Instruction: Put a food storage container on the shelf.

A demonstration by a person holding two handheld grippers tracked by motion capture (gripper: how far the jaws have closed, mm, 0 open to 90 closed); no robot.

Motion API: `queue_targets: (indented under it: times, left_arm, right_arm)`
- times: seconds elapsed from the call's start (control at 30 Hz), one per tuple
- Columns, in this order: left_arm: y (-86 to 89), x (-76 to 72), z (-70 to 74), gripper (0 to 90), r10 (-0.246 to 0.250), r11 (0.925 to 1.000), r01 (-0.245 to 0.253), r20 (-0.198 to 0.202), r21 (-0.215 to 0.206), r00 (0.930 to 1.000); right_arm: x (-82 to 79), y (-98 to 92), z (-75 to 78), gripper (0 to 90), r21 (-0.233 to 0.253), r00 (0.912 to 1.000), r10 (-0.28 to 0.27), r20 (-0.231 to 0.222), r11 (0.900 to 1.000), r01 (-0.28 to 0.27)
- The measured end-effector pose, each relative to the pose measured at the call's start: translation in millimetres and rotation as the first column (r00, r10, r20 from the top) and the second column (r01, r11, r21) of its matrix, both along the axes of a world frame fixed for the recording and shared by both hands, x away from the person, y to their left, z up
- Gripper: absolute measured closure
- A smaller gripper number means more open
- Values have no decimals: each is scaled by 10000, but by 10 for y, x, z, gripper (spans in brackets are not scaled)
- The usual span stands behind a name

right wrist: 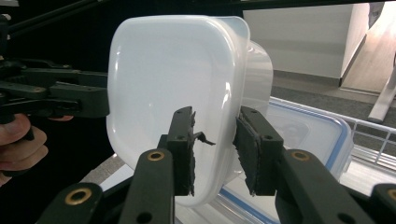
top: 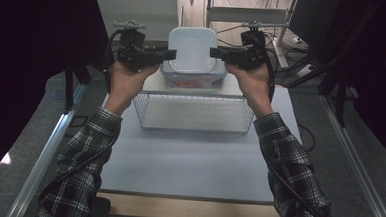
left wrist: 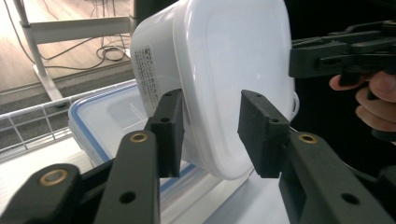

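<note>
white container held over the stack, not yet set down

pale grey table (top: 188, 158) under a dark surround carries a wire basket (top: 193, 113) at its far half. behind the basket rests a clear box with a blue-trimmed lid (top: 192, 81).

position of the work item: the white lidded container (top: 192, 48) is lifted clear of the table and tipped on edge, lid face toward the camera, directly above the blue-trimmed box. in the left gripper view the container (left wrist: 224, 70) hangs just above the blue-trimmed lid (left wrist: 102, 116); whether the two touch cannot be determined.

gripper state: the left gripper (top: 170, 53) clamps the container's left rim, jaws closed across the lid edge and wall. the right gripper (top: 215, 52) clamps the opposite rim in the same way; in the right gripper view its pads (right wrist: 184, 140) pinch the container edge (right wrist: 187, 70) from both faces.

progress, as judged: the lift and two-sided hold are complete. remaining steps appear to be levelling the container, lowering it onto its destination (the box lid or the basket; which one cannot be told), and releasing both grippers.
</note>
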State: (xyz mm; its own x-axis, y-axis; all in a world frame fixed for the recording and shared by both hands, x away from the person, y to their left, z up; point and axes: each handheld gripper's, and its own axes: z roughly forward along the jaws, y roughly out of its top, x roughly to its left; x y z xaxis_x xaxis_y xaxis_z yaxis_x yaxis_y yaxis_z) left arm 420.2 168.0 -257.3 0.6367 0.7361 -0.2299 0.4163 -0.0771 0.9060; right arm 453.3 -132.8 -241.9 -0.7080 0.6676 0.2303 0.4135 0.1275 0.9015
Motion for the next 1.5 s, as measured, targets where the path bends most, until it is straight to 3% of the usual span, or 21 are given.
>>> queue_targets:
  times: [0.17, 0.43, 0.6, 0.9, 1.3, 1.43, 1.5]
  left_arm:
    - [-14, 58, -24, 597, 69, 10000, -69, -122, -18, 9999]
    - [-6, 126, -39, 596, 68, 9997, -73, -237, -221, 9997]
    - [-20, 162, -33, 553, 94, 9997, -101, -305, -216, 9995]
    - [-18, 252, -21, 495, 518, 9984, -524, -280, -211, 9983]
    - [-49, 391, -9, 397, 1014, 9948, -1014, -112, 6, 9948]
    - [-40, 376, -14, 342, 973, 9952, -973, 7, 33, 9953]
    - [-38, 356, -32, 255, 730, 9973, -731, 143, 41, 9972]
  right_arm:
    - [30, 47, -5, 630, -360, 9997, -234, 119, 9991, 238]
    - [81, 58, 3, 602, -317, 9995, -321, -22, 9990, 321]
    - [99, 96, 13, 591, -662, 9979, -614, 206, 9958, 626]
    - [122, 144, 19, 591, -797, 9965, -801, 244, 9935, 818]
    - [190, 94, -7, 571, -389, 9950, -997, 98, 9942, 1000]
    - [186, 80, -15, 518, -292, 9960, -847, 266, 9959, 855]
    - [170, 44, -22, 437, -110, 9964, -705, 463, 9974, 710]
